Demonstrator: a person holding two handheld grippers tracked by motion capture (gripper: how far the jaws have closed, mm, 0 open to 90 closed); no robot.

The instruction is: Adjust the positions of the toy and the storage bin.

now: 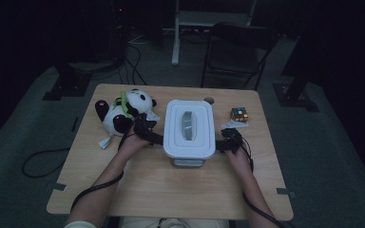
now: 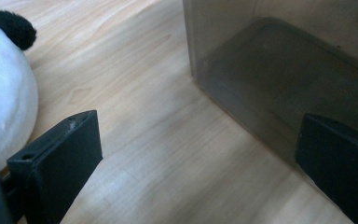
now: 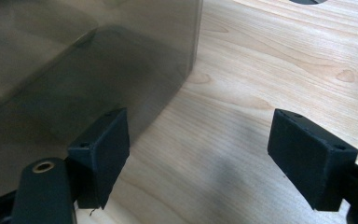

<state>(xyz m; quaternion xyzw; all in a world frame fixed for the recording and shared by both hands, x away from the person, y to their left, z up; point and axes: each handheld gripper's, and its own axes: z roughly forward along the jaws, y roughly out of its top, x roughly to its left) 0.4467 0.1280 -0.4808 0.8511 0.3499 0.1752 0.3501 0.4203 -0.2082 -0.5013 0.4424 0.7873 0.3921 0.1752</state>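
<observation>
The lidded box [image 1: 189, 128] sits mid-table, long axis running away from the person, squarely between both tools. Left gripper [image 1: 153, 135] and right gripper [image 1: 224, 141] flank its near corners, jaws wide apart, holding nothing, equally near, one wall inside each gap.

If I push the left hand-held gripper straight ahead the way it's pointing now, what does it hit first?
Most likely the container: the left hand-held gripper has its jaws open, and the right-hand jaw already lines up with the translucent wall. Bare table lies between the jaws, with the plush panda off to the side. Depth is uncertain.
</observation>
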